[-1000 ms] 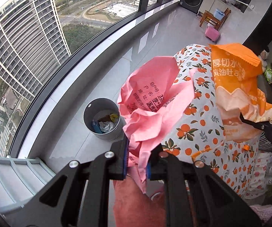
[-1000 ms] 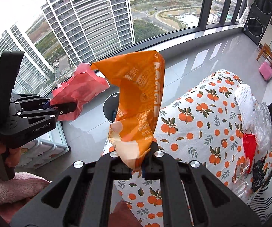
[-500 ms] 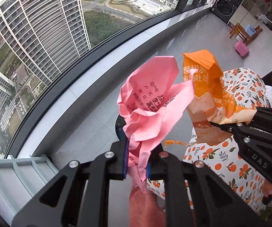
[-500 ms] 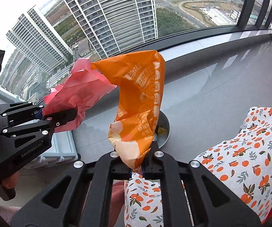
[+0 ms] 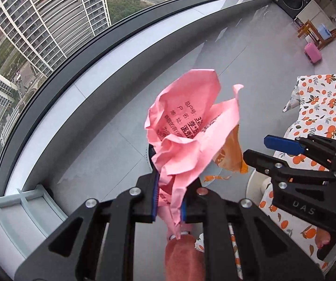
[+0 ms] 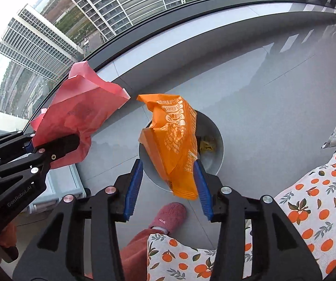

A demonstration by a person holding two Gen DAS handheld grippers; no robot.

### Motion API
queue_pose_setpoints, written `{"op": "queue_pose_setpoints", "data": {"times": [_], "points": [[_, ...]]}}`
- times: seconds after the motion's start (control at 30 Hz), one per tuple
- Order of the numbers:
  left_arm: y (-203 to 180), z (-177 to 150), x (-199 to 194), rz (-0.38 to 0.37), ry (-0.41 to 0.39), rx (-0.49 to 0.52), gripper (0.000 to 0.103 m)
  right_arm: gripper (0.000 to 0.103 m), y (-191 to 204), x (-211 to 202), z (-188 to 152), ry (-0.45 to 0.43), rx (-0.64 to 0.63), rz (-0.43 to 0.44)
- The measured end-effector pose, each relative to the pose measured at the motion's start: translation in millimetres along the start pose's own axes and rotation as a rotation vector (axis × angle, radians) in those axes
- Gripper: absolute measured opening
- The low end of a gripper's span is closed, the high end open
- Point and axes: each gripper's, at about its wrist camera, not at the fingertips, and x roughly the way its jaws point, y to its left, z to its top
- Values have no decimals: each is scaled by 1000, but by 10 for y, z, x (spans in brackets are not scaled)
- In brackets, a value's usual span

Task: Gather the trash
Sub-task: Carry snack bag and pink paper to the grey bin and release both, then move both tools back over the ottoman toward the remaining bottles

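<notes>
Right wrist view first, and there it goes: the right gripper has sprung wide, its blue pads standing well apart, and the orange wrapper that was pinched between them half a second ago hangs loose in the gap, caught mid-drop; whether it still brushes the right-hand pad I cannot tell; directly ahead of and below the fingers sits the grey bin, some yellowish scrap already lying inside, so the release looks well lined up and I'd judge the wrapper lands in; a light, floppy bag like that can flutter though, and its lower corner is nearer the bin's close rim than its middle.

Off to the left of the right tongs, the left gripper has not let go; its jaws stay clamped on the pink paper, which stands up crumpled above the fingertips, not yet over the bin's mouth; a pink slipper is planted just beneath the right tongs, close beside the bin.

Left wrist view agrees: the left gripper squeezes the pink paper tight at its base, the printed sheet blocking most of the bin beyond; the orange wrapper peeks out behind it, clear of the right gripper, whose two fingers are spread; so one piece is on its way down, one still to deliver, and the left tongs probably need to shift rightward over the bin before opening.
</notes>
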Motion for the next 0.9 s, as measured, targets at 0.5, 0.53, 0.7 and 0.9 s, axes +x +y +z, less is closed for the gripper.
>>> {"op": "queue_pose_setpoints", "data": {"times": [0.5,0.53,0.7,0.9], "points": [[-494,124,1278,17,145,106,61,51,-451,-596,-443,-49,148,-32],[-515,125,1311,16,152,110,62,51,-469,-629,-473,-52,155,-34],[-618,131,1163,27,161,154,62,51,-669,-861,-661,-82,231,-40],[-989,158,451,25,82,282,62,51,-872,-1370,-1004,-154,373,-63]]}}
